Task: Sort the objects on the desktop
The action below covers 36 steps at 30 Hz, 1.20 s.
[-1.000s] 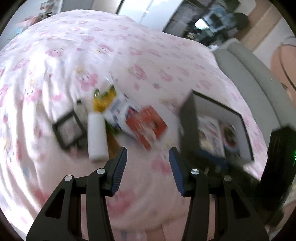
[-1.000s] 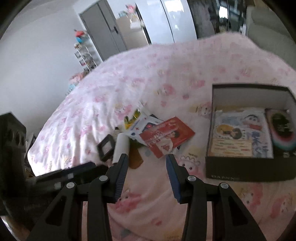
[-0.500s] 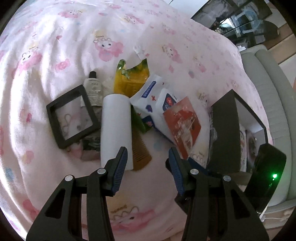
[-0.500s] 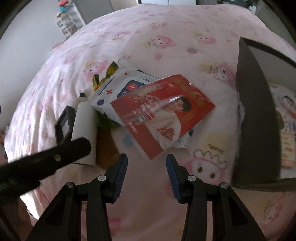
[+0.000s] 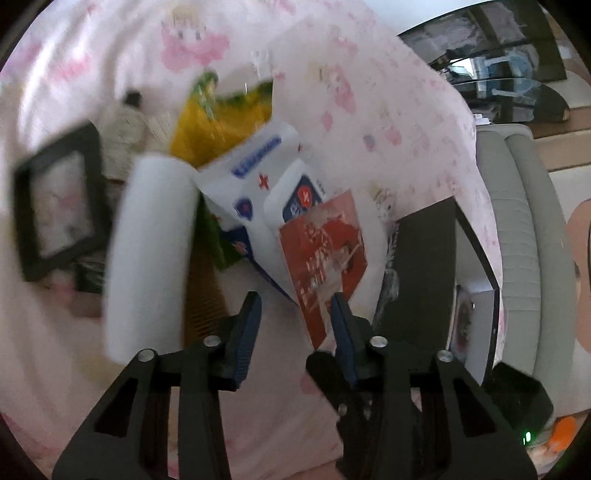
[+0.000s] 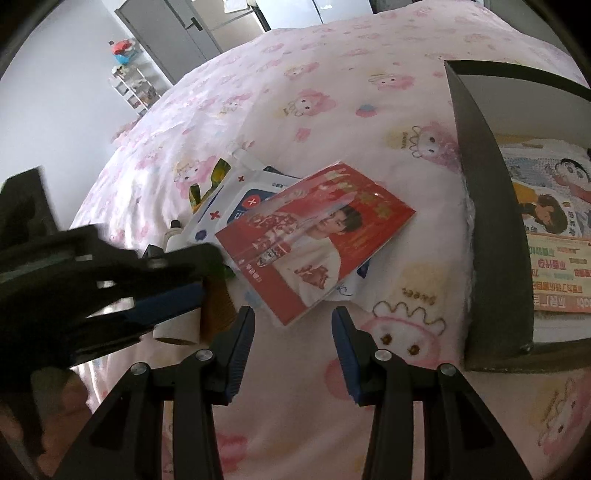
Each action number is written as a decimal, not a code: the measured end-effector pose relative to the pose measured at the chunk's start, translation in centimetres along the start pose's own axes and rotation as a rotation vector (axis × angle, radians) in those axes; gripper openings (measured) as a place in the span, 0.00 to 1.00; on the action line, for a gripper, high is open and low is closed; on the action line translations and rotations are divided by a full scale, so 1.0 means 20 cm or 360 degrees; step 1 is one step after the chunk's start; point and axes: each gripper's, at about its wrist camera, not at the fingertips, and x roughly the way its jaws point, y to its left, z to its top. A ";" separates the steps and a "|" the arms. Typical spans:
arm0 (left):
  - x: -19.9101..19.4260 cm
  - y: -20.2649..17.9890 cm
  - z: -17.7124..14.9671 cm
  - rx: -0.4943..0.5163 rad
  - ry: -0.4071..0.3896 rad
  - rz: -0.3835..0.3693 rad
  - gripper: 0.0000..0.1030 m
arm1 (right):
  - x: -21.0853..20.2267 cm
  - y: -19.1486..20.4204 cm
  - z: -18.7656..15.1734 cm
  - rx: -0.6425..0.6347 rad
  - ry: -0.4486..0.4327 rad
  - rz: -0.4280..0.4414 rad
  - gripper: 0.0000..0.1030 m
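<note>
Red photo card [image 6: 314, 240] tops your cluttered pile, left of the black box [image 6: 491, 229], overlapping a white wipes pack [image 5: 258, 177] on the pink cartoon bedsheet [image 6: 332, 92]. Your left gripper [image 5: 295, 314] is closing on nothing; your right gripper [image 6: 293, 325] stays half-spread, empty. Only the right view shows grey doors [image 6: 173, 33].

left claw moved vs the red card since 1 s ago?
Yes. The left claw has come down toward the pile; its right fingertip now sits at the red card's near corner, jaws closing, nothing gripped.
</note>
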 end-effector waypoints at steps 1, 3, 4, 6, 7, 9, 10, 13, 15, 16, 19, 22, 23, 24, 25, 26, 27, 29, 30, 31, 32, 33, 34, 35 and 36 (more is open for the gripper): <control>0.03 0.00 0.00 -0.0013 0.0016 -0.0005 0.31 | 0.00 -0.01 0.00 -0.0001 -0.0001 0.0007 0.38; 0.06 0.01 0.00 0.0004 0.0030 -0.0003 0.12 | 0.00 -0.02 -0.01 0.0001 -0.0006 0.0016 0.38; 0.07 0.00 0.00 0.0017 0.0025 0.0002 0.08 | 0.00 -0.04 -0.01 0.0003 -0.0005 0.0011 0.38; 0.05 0.00 -0.01 0.0034 0.0008 -0.0002 0.07 | 0.01 -0.06 -0.02 0.0019 0.0004 0.0001 0.38; 0.04 -0.01 -0.02 0.0038 -0.0004 -0.0012 0.07 | 0.01 -0.08 -0.02 0.0032 0.0012 0.0003 0.38; 0.01 -0.02 -0.03 0.0052 -0.0035 -0.0006 0.06 | -0.01 -0.09 -0.02 0.0048 0.0019 0.0013 0.38; -0.02 -0.02 -0.05 0.0069 -0.0049 0.0008 0.06 | -0.02 -0.10 -0.03 0.0047 0.0015 0.0014 0.38; -0.06 -0.02 -0.14 0.0087 0.0005 0.0033 0.06 | -0.09 -0.11 -0.04 0.0034 -0.0008 0.0018 0.38; -0.06 -0.01 -0.20 0.0103 0.0059 0.0043 0.06 | -0.12 -0.12 -0.07 0.0040 -0.0018 0.0018 0.38; -0.06 -0.01 -0.24 0.0113 0.0096 0.0045 0.06 | -0.14 -0.13 -0.08 0.0044 -0.0014 0.0020 0.38; -0.04 0.02 -0.33 0.0101 0.0192 0.0013 0.23 | -0.16 -0.18 -0.13 0.0055 0.0013 0.0007 0.38; -0.06 0.00 -0.35 0.0113 0.0144 0.0015 0.36 | -0.15 -0.22 -0.15 0.0075 0.0043 -0.0013 0.38; -0.08 -0.01 -0.34 0.0131 0.0088 0.0043 0.36 | -0.15 -0.23 -0.15 0.0087 0.0052 -0.0010 0.38; -0.11 -0.02 -0.32 0.0144 0.0011 0.0080 0.36 | -0.14 -0.23 -0.15 0.0096 0.0058 -0.0004 0.38; -0.14 -0.02 -0.30 0.0155 -0.0066 0.0122 0.36 | -0.14 -0.24 -0.15 0.0099 0.0060 0.0005 0.38; -0.16 -0.03 -0.28 0.0166 -0.0142 0.0164 0.36 | -0.13 -0.24 -0.15 0.0101 0.0061 0.0014 0.38; -0.17 -0.03 -0.25 0.0172 -0.0210 0.0207 0.36 | -0.12 -0.24 -0.15 0.0098 0.0064 0.0022 0.38; -0.14 -0.03 -0.22 0.0169 -0.0237 0.0239 0.36 | -0.10 -0.23 -0.16 0.0091 0.0080 0.0032 0.38; -0.12 -0.02 -0.21 0.0159 -0.0219 0.0240 0.34 | -0.08 -0.23 -0.16 0.0092 0.0093 0.0036 0.38; -0.09 -0.02 -0.20 0.0147 -0.0198 0.0240 0.33 | -0.06 -0.23 -0.17 0.0102 0.0103 0.0048 0.38; -0.06 -0.01 -0.20 0.0135 -0.0176 0.0239 0.30 | -0.03 -0.24 -0.18 0.0112 0.0112 0.0060 0.38; -0.04 -0.02 -0.20 0.0147 -0.0157 0.0243 0.30 | -0.01 -0.24 -0.18 0.0123 0.0121 0.0073 0.38; -0.03 -0.03 -0.21 0.0161 -0.0138 0.0246 0.30 | 0.00 -0.25 -0.19 0.0132 0.0121 0.0089 0.38; -0.02 -0.05 -0.22 0.0183 -0.0116 0.0245 0.30 | 0.01 -0.25 -0.19 0.0134 0.0120 0.0095 0.38; -0.01 -0.05 -0.24 0.0201 -0.0085 0.0249 0.29 | 0.01 -0.25 -0.19 0.0135 0.0118 0.0099 0.38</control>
